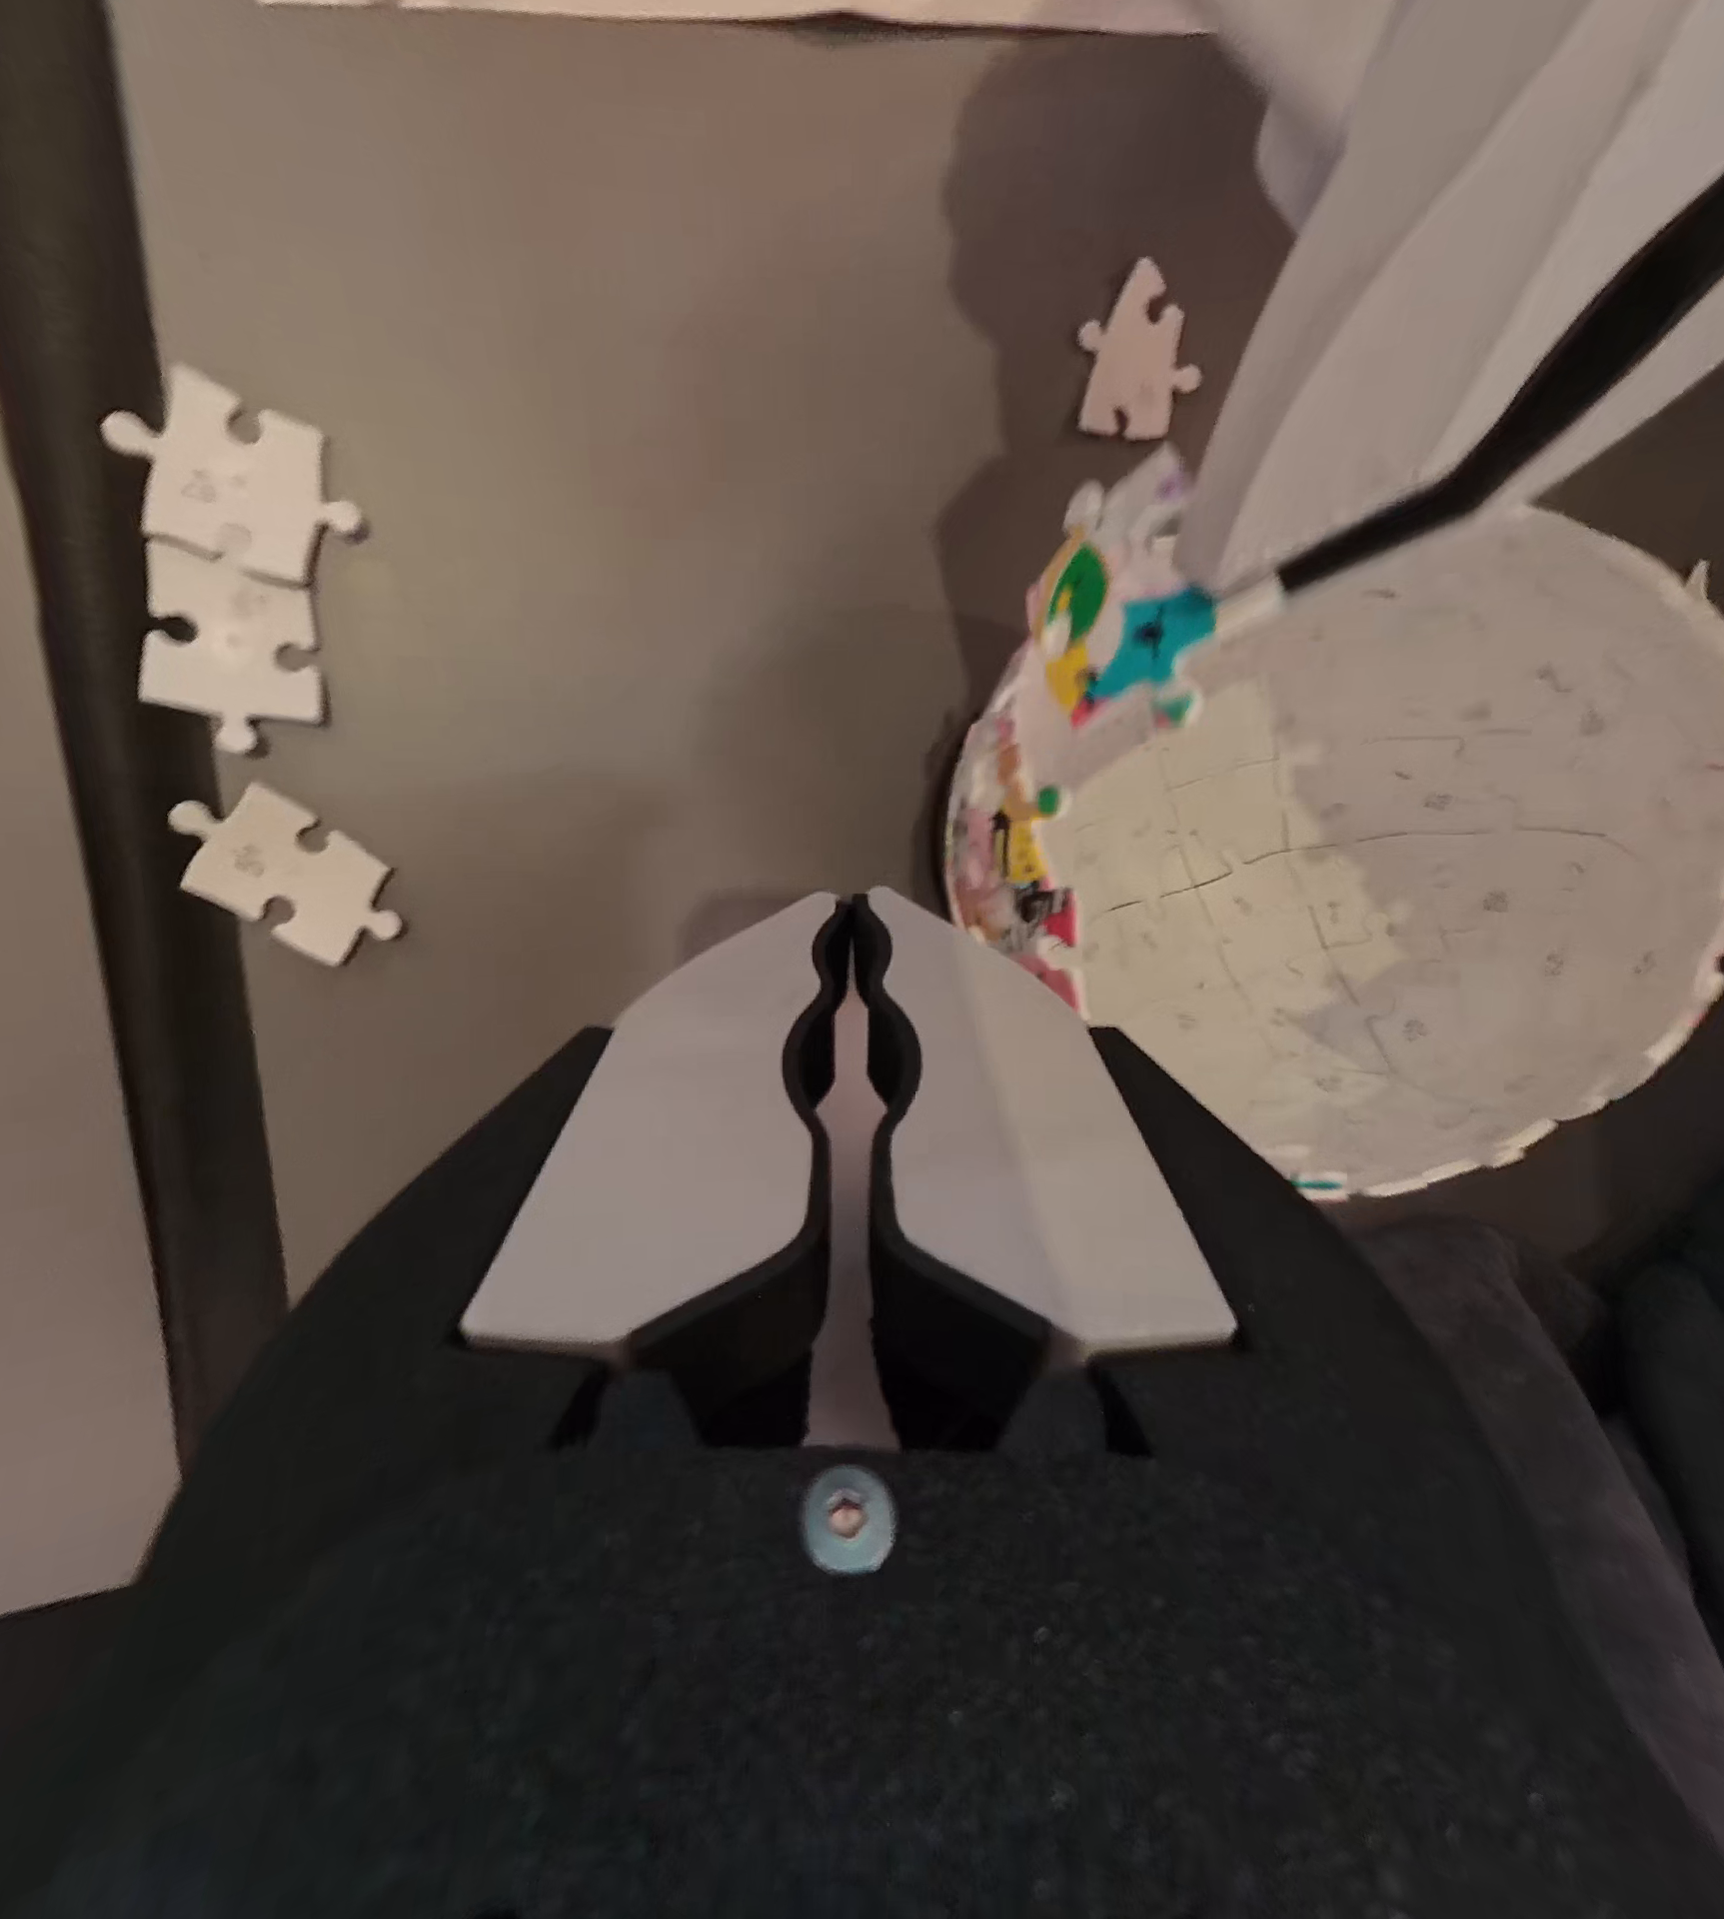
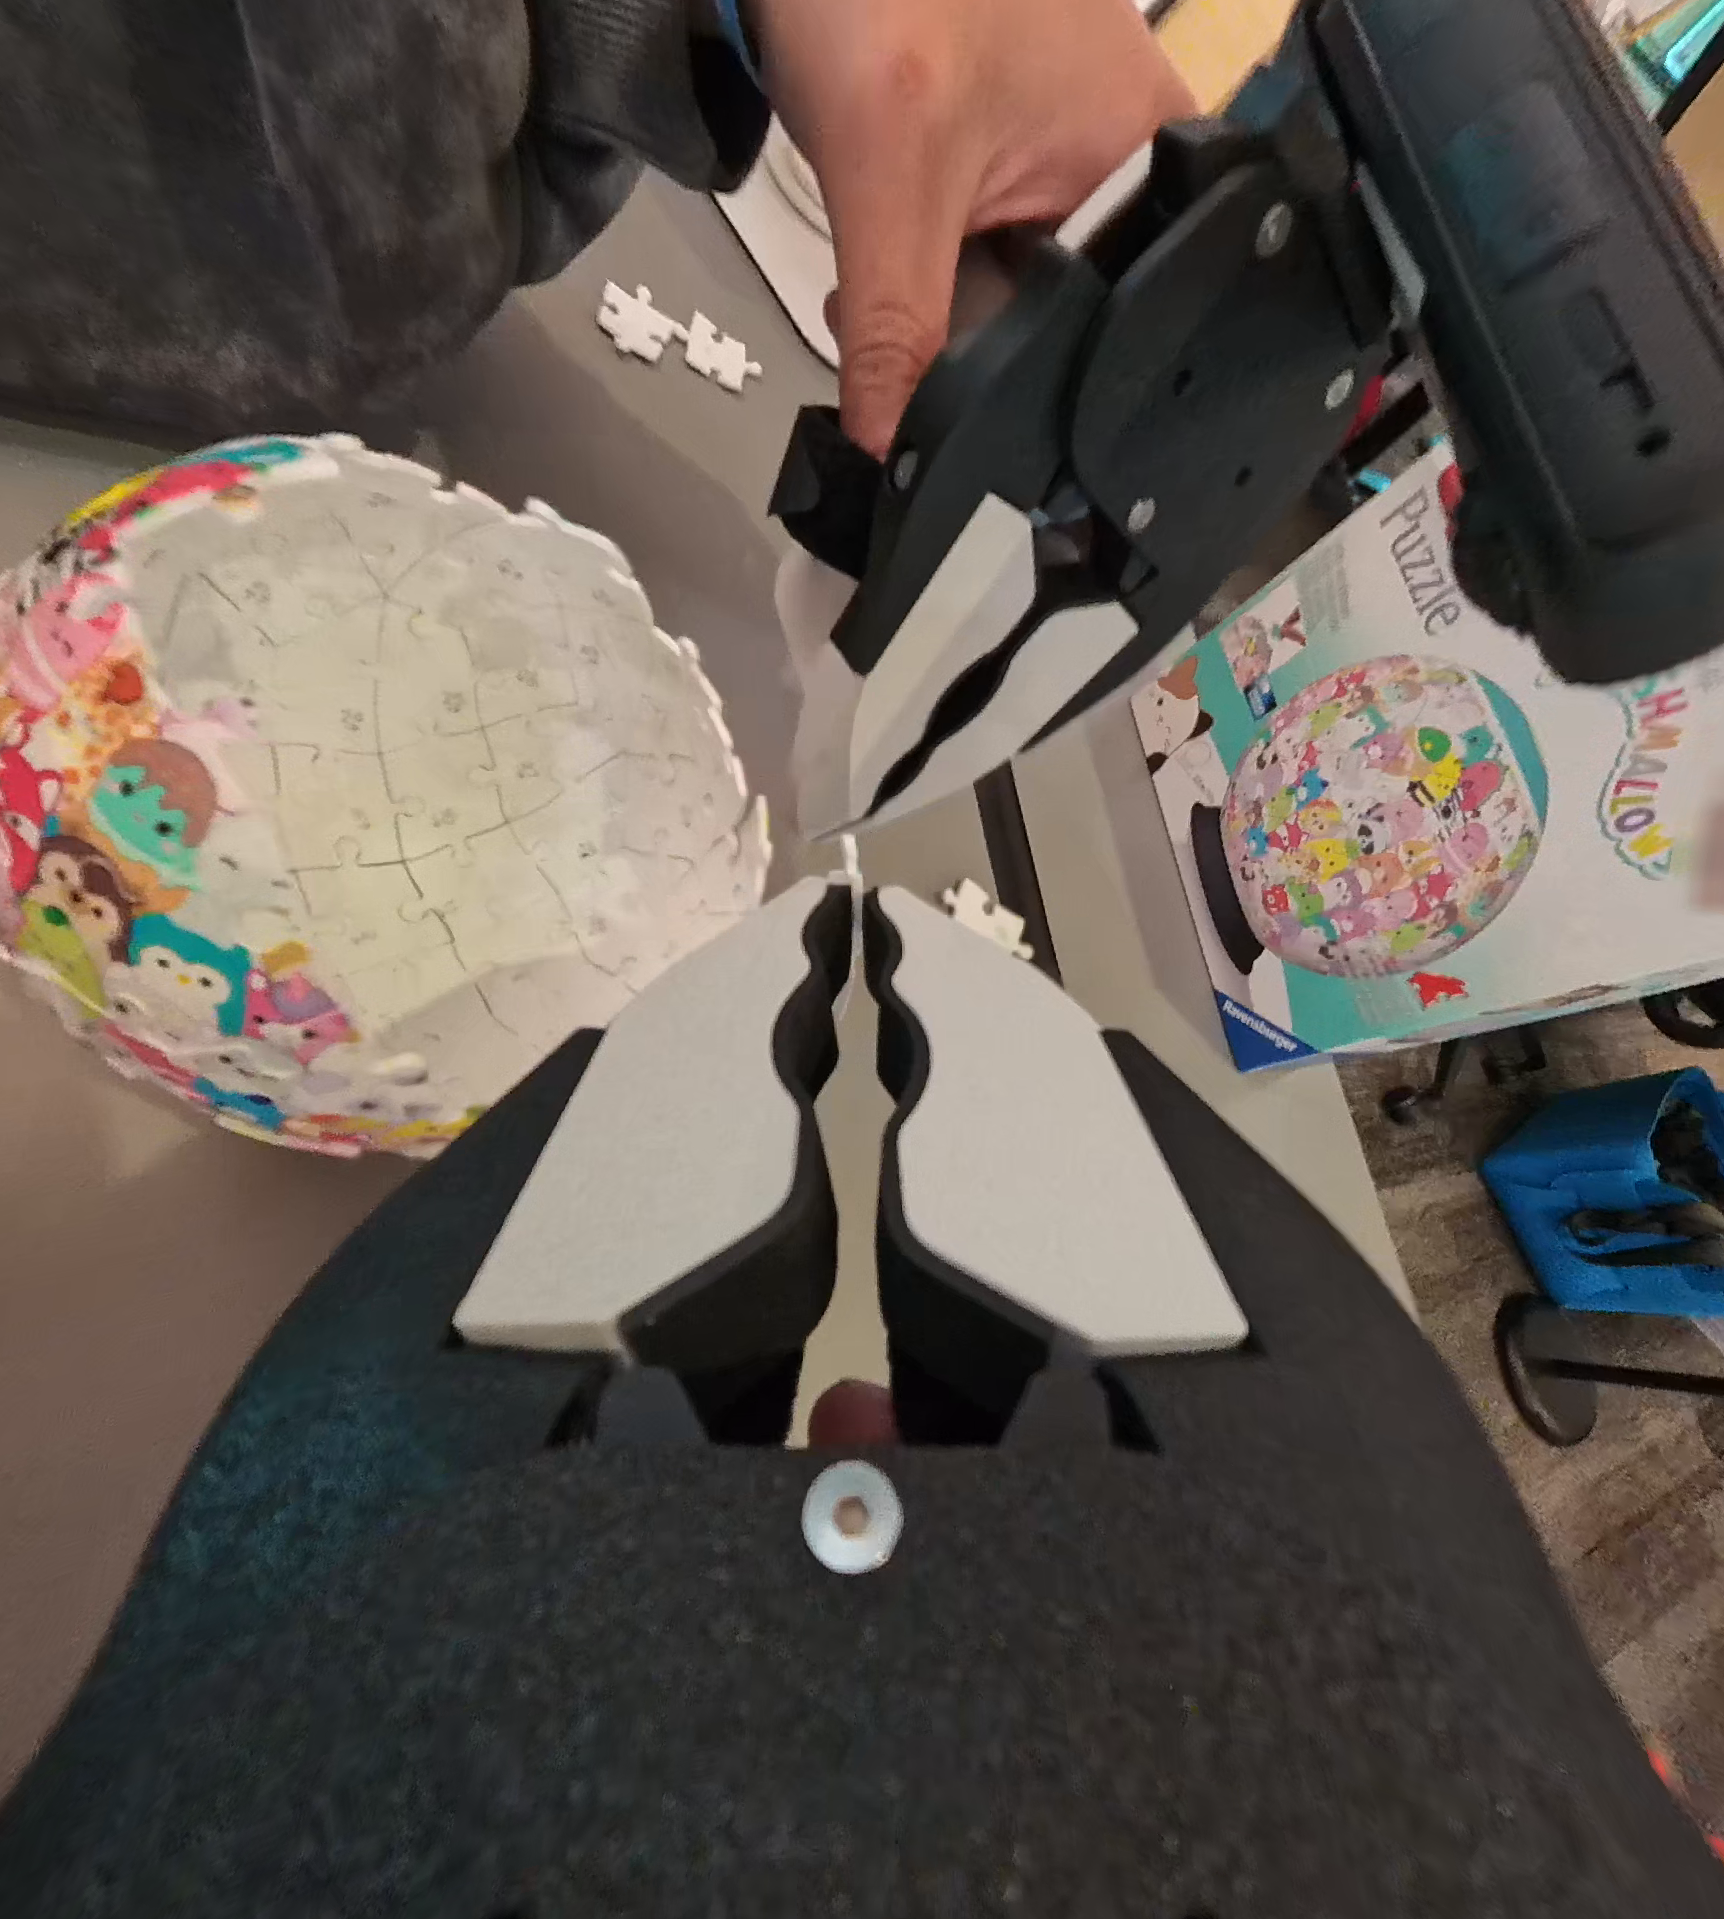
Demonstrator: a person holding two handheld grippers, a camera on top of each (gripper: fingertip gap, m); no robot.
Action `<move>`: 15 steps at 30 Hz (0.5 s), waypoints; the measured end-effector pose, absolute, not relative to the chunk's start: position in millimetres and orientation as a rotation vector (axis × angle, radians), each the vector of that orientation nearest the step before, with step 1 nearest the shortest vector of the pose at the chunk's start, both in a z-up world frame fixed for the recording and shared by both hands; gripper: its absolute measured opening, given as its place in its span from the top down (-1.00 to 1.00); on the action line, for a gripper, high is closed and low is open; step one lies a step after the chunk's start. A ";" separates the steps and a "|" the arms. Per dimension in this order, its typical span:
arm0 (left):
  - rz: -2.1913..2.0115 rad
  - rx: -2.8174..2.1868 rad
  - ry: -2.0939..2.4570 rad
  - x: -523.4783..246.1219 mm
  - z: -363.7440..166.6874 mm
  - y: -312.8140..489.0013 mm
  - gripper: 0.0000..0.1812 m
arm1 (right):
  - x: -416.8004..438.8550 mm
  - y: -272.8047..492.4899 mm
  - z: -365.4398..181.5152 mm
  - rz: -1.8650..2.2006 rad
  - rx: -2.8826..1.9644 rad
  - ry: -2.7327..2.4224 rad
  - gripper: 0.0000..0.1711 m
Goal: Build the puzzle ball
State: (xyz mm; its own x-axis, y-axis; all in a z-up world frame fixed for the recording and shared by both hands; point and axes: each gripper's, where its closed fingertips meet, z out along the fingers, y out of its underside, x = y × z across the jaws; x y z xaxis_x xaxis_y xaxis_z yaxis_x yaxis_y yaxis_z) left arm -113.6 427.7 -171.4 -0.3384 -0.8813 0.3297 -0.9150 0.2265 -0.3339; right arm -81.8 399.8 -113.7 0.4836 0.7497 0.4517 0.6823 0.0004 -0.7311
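Note:
The half-built puzzle ball (image 2: pixel 421 779) lies on the grey table as an open shell, white inside and colourful outside; it also shows in the left wrist view (image 1: pixel 1460 831). My right gripper (image 2: pixel 852 895) is shut on a puzzle piece (image 2: pixel 849 867), seen edge-on. In the left wrist view the right gripper (image 1: pixel 1221 597) holds this teal-printed piece (image 1: pixel 1148 633) at the ball's upper rim. My left gripper (image 1: pixel 855 906) is shut and empty, just left of the ball. In the right wrist view the left gripper (image 2: pixel 826 831) points down close to the held piece.
Loose white pieces lie face down on the table (image 1: pixel 234 488), (image 1: pixel 234 649), (image 1: pixel 286 872), (image 1: pixel 1138 363), (image 2: pixel 681 338). A dark strip (image 1: pixel 89 623) runs along the left. The puzzle box (image 2: pixel 1460 831) stands at the right; a blue bag (image 2: pixel 1647 1194) sits on the floor. My hands' fingertips stand some 7 centimetres from each other.

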 end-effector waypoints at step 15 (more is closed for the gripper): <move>1.507 2.302 -2.507 -103.9 -184.8 467.8 0.81 | -19.3 353.6 -216.7 0.709 -2.628 -1.092 0.96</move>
